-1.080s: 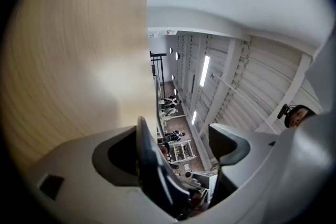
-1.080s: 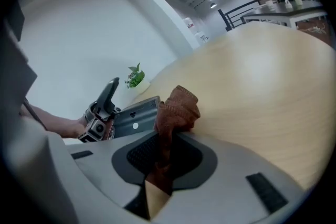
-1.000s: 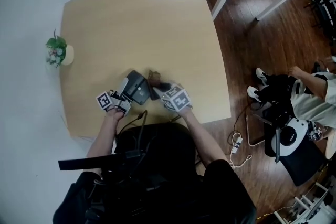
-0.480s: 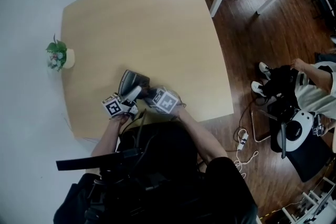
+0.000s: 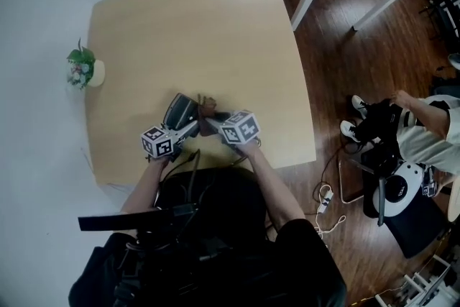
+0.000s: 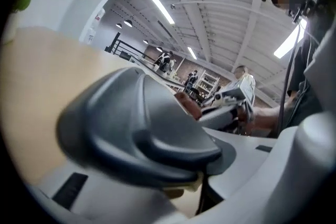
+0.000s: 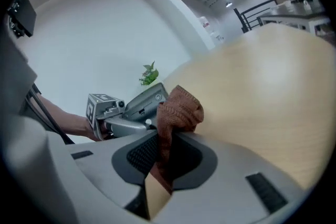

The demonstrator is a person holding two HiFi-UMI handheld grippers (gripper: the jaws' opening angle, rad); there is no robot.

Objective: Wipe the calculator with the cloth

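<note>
The step in hand is, I think, getting a firm hold of both things just before the wiping itself. The left hand-held gripper [image 6: 202, 170] has just been closing its jaws. The dark grey plastic calculator [image 6: 134, 123] with a rounded body stands between them. The jaws are about half apart and seem to press on its near edge, so I judge it as gripped. The calculator is tilted up from the pale wooden desk [image 5: 201, 32], directly ahead of this gripper.

The right hand-held gripper [image 7: 170, 152] has its jaws closed on the reddish-brown knitted cloth [image 7: 180, 107], which sticks out in a bunch beyond its tips. The calculator is just ahead and to the left of these tips; whether cloth and calculator touch, I cannot tell.

The next move calls for bringing the cloth bunch onto the calculator's face and rubbing across it, while the left gripper holds the calculator steady.
</note>
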